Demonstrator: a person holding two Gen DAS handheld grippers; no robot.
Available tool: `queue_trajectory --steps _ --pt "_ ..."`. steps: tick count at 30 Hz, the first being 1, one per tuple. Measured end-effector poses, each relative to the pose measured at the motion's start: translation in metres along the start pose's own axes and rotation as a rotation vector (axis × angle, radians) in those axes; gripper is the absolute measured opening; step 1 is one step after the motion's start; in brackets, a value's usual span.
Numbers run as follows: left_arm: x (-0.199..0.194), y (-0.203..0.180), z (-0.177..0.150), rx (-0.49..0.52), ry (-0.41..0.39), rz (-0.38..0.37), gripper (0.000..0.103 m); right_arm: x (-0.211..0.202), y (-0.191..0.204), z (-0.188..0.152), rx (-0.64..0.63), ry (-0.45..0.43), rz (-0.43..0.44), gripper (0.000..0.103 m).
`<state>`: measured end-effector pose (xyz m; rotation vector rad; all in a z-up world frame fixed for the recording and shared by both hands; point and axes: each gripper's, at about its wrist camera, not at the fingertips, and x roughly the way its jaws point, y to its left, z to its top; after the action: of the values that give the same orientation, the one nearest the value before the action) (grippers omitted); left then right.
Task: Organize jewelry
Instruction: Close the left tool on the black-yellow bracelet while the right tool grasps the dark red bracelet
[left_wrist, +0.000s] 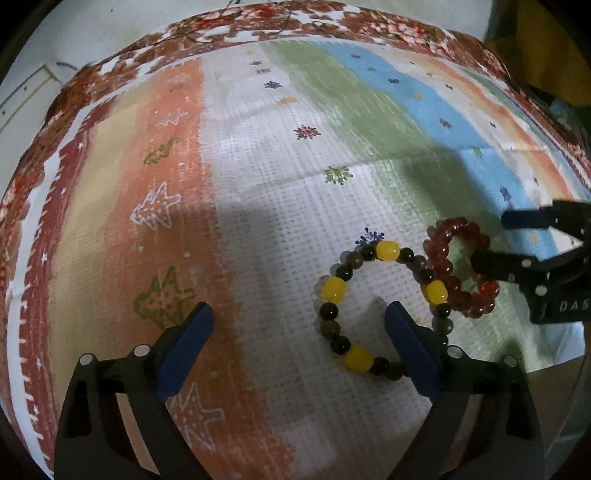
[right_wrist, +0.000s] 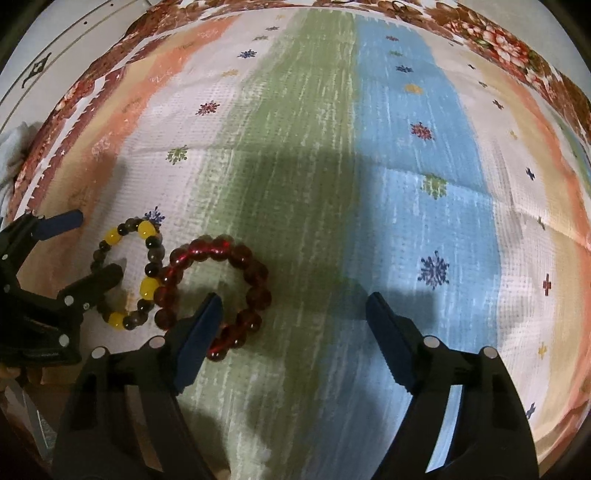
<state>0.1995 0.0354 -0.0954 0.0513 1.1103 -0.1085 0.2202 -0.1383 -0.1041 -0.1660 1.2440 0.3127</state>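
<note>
A bracelet of dark and yellow beads (left_wrist: 334, 288) (right_wrist: 147, 288) lies on the striped cloth, touching a red bead bracelet (left_wrist: 439, 264) (right_wrist: 255, 295) to its right. My left gripper (left_wrist: 299, 317) (right_wrist: 99, 245) is open; its right finger (left_wrist: 410, 343) stands inside the dark and yellow bracelet's loop. My right gripper (right_wrist: 293, 306) (left_wrist: 487, 240) is open; its left finger (right_wrist: 201, 328) rests inside the red bracelet's loop. Neither bracelet is gripped.
The cloth (right_wrist: 406, 155) has orange, white, green and blue stripes with small flower prints and a brown floral border (left_wrist: 332, 22). Pale floor (left_wrist: 29, 88) shows beyond its far edge. A white crumpled thing (right_wrist: 14, 147) lies at the left edge.
</note>
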Motion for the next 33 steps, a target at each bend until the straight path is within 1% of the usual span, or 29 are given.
queue_trajectory --steps 2,5,6,7,8,10,11,12,13,14,15,16,17,18,19,23,26,33 --pt "0.001 -0.001 0.001 0.009 -0.005 -0.002 0.091 0.002 0.001 0.002 -0.006 -0.002 -0.006 0.079" --pt "0.003 -0.001 0.003 0.017 -0.015 -0.007 0.086 0.005 0.001 0.005 -0.016 -0.009 -0.014 0.078" --pt "0.004 -0.002 0.003 0.024 -0.019 -0.007 0.084 0.006 0.001 0.006 -0.019 -0.012 -0.017 0.075" --pt "0.004 -0.002 0.004 0.027 -0.019 -0.008 0.083 0.006 0.001 0.006 -0.021 -0.015 -0.018 0.069" --pt "0.005 -0.003 0.004 0.029 -0.02 -0.012 0.079 0.005 0.001 0.006 -0.023 -0.018 -0.019 0.065" --pt "0.005 -0.002 0.004 0.025 -0.02 -0.017 0.072 0.005 -0.001 0.007 -0.022 -0.021 -0.013 0.053" --pt "0.004 -0.002 0.004 0.024 -0.02 -0.016 0.063 0.004 -0.002 0.006 -0.024 -0.022 -0.01 0.05" --pt "0.004 -0.001 0.004 0.021 -0.02 -0.015 0.053 0.004 -0.001 0.007 -0.028 -0.023 -0.009 0.044" --pt "0.003 0.0 0.005 0.013 -0.02 -0.013 0.048 0.004 -0.001 0.007 -0.03 -0.024 -0.006 0.039" --pt "0.003 0.002 0.005 0.002 -0.02 -0.012 0.038 0.003 -0.001 0.007 -0.032 -0.024 -0.002 0.037" --pt "0.003 0.004 0.005 -0.005 -0.02 -0.01 0.031 0.003 0.0 0.007 -0.036 -0.023 0.006 0.03" --pt "0.003 0.005 0.005 -0.011 -0.019 -0.003 0.028 0.003 0.001 0.008 -0.043 -0.024 0.014 0.02" --pt "0.003 0.007 0.005 -0.015 -0.019 0.002 0.021 0.003 0.003 0.008 -0.047 -0.023 0.021 0.015" --pt "0.003 0.008 0.005 -0.019 -0.019 0.007 0.015 0.003 0.004 0.008 -0.05 -0.022 0.022 0.015" --pt "0.003 0.008 0.004 -0.022 -0.02 0.008 0.012 0.003 0.006 0.008 -0.056 -0.025 0.016 0.015" --pt "-0.001 0.008 0.005 -0.03 -0.031 0.009 0.011 0.001 0.004 0.009 -0.051 -0.028 0.032 0.015" --pt "-0.008 0.009 0.006 -0.043 -0.04 -0.011 0.011 -0.005 0.001 0.01 -0.03 -0.031 0.061 0.015" --pt "-0.037 0.008 0.009 -0.066 -0.106 -0.043 0.012 -0.037 0.009 0.013 -0.041 -0.102 0.104 0.015"
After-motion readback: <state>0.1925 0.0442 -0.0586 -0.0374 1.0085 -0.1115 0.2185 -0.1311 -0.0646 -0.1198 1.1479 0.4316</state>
